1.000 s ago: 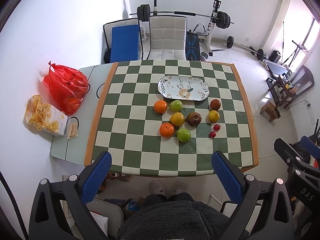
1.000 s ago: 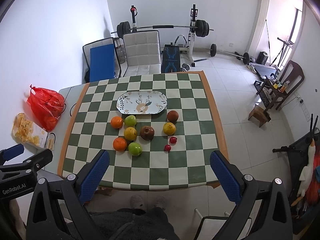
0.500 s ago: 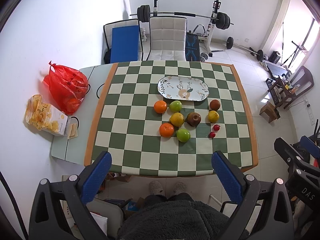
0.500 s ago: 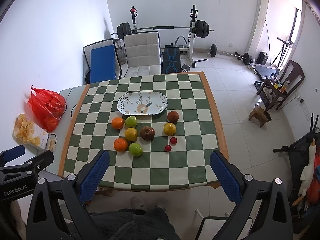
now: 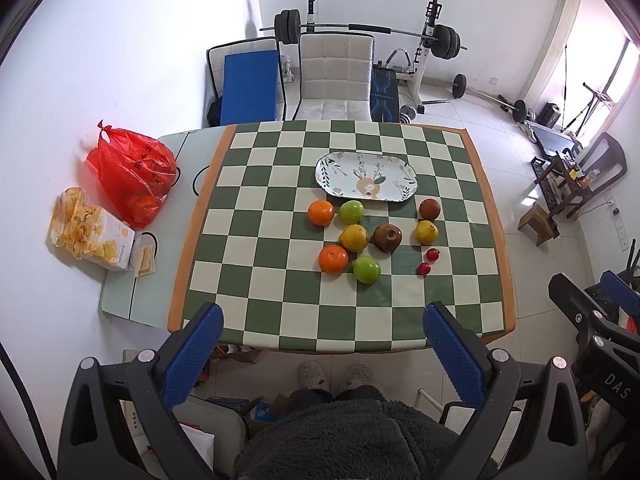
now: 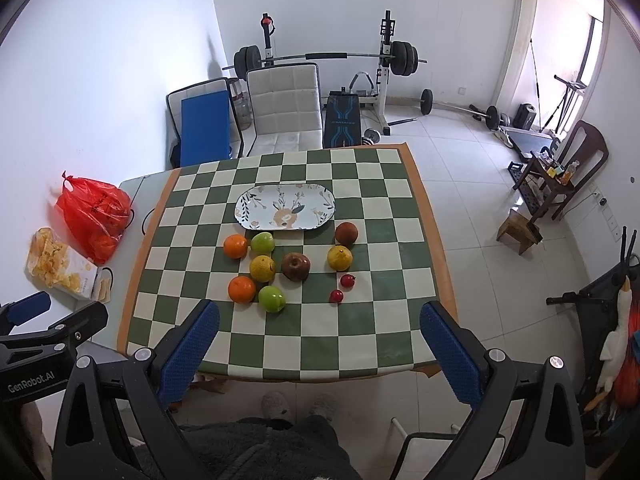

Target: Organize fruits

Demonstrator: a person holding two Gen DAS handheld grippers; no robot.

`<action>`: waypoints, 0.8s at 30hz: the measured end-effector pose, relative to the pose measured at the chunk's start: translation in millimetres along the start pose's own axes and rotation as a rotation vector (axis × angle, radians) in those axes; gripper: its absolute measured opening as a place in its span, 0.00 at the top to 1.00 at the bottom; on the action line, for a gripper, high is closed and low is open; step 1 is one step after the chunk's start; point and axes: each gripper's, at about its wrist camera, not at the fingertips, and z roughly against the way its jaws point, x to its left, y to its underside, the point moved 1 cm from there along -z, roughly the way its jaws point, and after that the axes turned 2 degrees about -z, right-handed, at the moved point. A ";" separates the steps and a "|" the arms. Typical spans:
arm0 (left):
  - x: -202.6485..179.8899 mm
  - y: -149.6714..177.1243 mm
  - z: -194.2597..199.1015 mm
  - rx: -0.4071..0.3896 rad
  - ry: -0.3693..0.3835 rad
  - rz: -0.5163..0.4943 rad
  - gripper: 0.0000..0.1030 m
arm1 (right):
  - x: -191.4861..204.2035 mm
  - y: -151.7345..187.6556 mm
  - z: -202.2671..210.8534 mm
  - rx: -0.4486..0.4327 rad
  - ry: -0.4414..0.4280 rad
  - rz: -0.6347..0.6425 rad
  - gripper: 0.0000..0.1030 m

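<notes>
both views high above shared table (image 5: 248, 216)

— What is shown on the checkered cloth?
— An oval floral plate (image 5: 366, 178) is laid flat toward the far side, bare of fruit; just in front of it ten fruits are scattered, none stacked.

— How are the fruits arranged?
— An orange (image 5: 320, 213) and a green apple (image 5: 351, 211) are set side by side nearest the plate; a yellow citrus (image 5: 353, 237) and a dark red apple (image 5: 387, 237) are placed behind these; a second orange (image 5: 333, 258) and second green apple (image 5: 366, 269) lie nearest the viewer; a brown fruit (image 5: 429, 209), a yellow fruit (image 5: 426, 232) and two small red fruits (image 5: 432, 254) are grouped to the right.
</notes>
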 end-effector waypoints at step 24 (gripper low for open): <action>0.2 0.4 0.2 -0.004 0.004 0.001 0.01 | -0.1 3.6 -3.1 -0.005 0.000 -0.001 0.00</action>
